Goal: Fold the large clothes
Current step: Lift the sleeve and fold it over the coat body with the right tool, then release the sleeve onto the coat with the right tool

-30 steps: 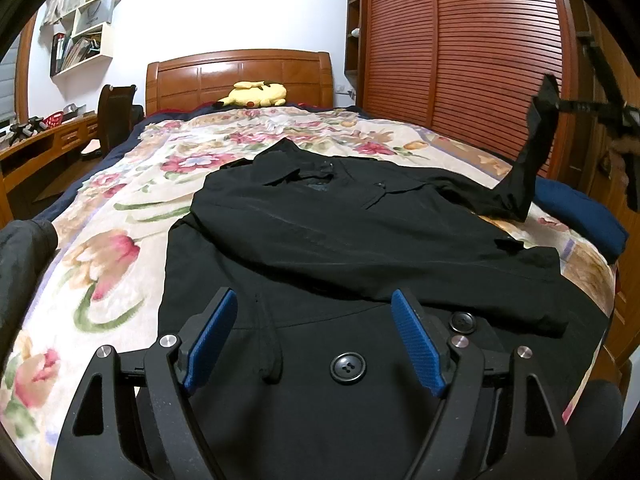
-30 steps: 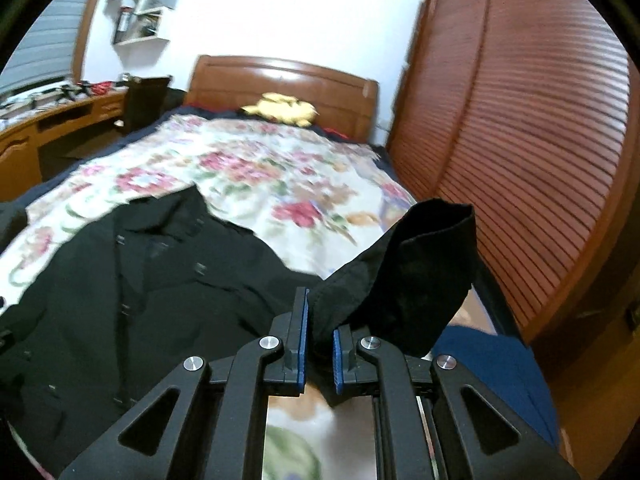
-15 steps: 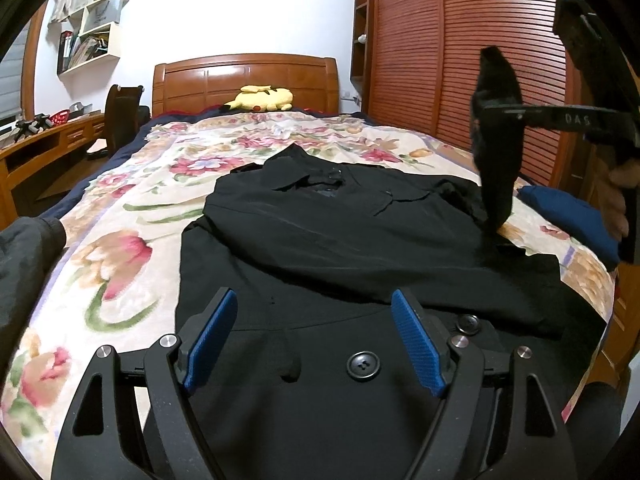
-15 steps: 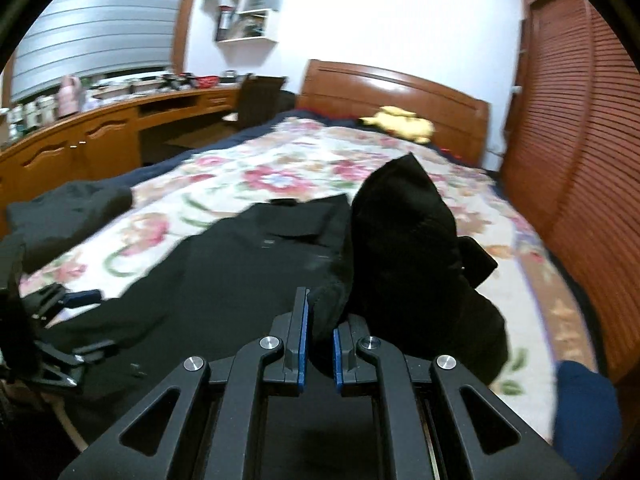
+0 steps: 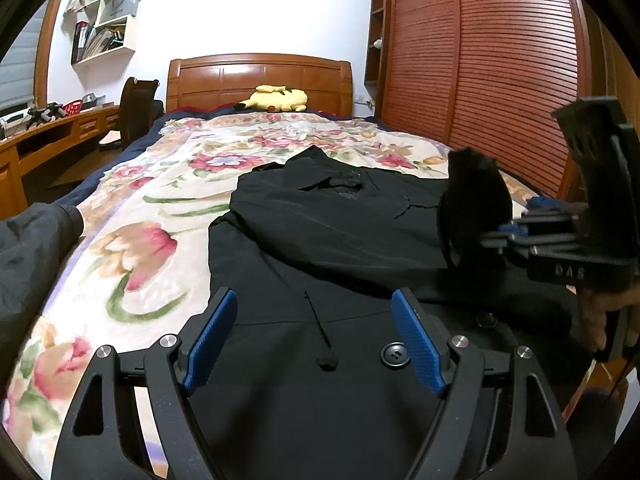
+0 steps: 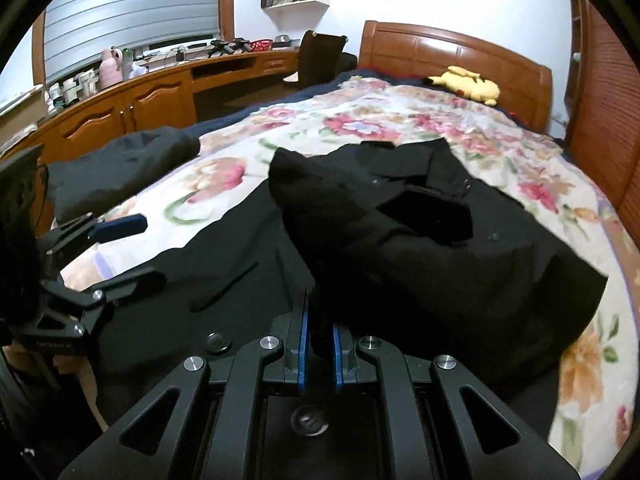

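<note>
Coat [image 5: 320,248] spread on bed [image 5: 132,248]; right gripper [image 6: 319,344] pinching sleeve [image 6: 340,220]; left gripper [image 5: 316,340] spread above hem.

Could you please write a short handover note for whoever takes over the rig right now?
Left tool: open, hovering low over the coat's hem, holding nothing.
Right tool: shut on the sleeve, lifted above the coat's body.
The coat lies face up on the floral bedspread.
Done: sleeve picked up and carried inward.
Left: lay the sleeve flat, release it, fold the rest.
</note>
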Tool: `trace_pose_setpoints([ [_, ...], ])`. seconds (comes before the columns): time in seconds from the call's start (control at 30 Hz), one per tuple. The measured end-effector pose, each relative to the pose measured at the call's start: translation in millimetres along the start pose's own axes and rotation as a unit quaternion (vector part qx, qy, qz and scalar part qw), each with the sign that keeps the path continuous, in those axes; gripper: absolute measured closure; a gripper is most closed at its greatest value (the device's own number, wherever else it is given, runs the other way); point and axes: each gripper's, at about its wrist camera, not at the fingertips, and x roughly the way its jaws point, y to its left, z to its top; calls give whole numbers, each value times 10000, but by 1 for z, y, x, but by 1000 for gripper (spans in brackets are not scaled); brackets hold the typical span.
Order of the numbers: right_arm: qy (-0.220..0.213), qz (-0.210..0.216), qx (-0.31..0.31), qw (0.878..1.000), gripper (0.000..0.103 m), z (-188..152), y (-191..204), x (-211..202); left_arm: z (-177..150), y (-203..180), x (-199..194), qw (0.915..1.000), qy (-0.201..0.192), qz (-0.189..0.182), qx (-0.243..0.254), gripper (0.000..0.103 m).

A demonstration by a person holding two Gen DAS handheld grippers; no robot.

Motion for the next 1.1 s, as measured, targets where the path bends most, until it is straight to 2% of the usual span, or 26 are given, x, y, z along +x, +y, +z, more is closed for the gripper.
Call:
trace_pose_setpoints([
  [0.27, 181, 326, 19, 9993, 93, 9, 19, 5, 1, 3, 1, 10000, -4, -11, -61, 23],
  [0.33, 222, 314, 31, 9993, 86, 11, 17, 2, 1, 2, 1, 10000, 2, -7, -39, 23],
  [0.43, 235, 284, 20, 9993, 60, 14, 17, -3, 0, 0, 2, 10000, 11, -9, -10, 23],
  [0.5, 188, 243, -70, 9995, 34, 13, 21, -8, 0, 0, 3, 10000, 14, -2, -9, 23],
  [0.53, 152, 202, -148, 9996, 32, 11, 22, -12, 0, 0, 2, 10000, 1, 7, -17, 23],
  [0.83, 53, -399, -113, 9991, 31, -4, 11, -29, 0, 0, 4, 10000, -18, -13, -51, 23],
  [1.1, 170, -1076, 145, 9939, 31, -24, -14, -21, 0, -6, 7, 10000, 34, -42, -18, 23],
])
